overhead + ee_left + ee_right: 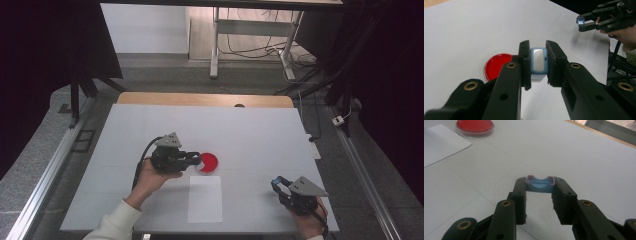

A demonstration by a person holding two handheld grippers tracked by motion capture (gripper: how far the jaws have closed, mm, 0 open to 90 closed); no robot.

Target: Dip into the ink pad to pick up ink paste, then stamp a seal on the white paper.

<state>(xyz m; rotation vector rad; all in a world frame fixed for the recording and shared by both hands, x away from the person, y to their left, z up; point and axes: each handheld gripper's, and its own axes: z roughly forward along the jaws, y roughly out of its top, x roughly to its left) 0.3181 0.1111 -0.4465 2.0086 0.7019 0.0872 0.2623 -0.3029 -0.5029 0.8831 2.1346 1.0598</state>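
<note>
Currently I have both tongs loaded, and I use the red dish (208,162) as my landmark. It sits flat on the white table (250,130), round and shallow with a clear rim; in the left gripper view I see it (496,65) just behind the near jaw.

Left gripper (195,159): held in the left hand (150,181), lying roughly level, jaw tips right beside the dish on its left as the high view shows it. Whether they touch the rim I cannot tell. Jaws are clamped on a small light-blue block (538,63) with a pale silvery face; both pads press its sides in the left gripper view (538,62).

Right gripper (278,183): well apart from the dish, toward the near right part of the table, held in the right hand (309,222). Its jaws are closed on a blue curved piece (540,183) with a reddish edge, pinched at the very tips (540,185). From the right gripper view the dish (475,126) is far off at upper left. The left gripper view also catches this gripper (584,22) at upper right, with a blue bit at its tips.

White paper sheet (205,198): lies flat just on the near side of the dish; a corner (441,143) shows beside the dish in the right gripper view.
</note>
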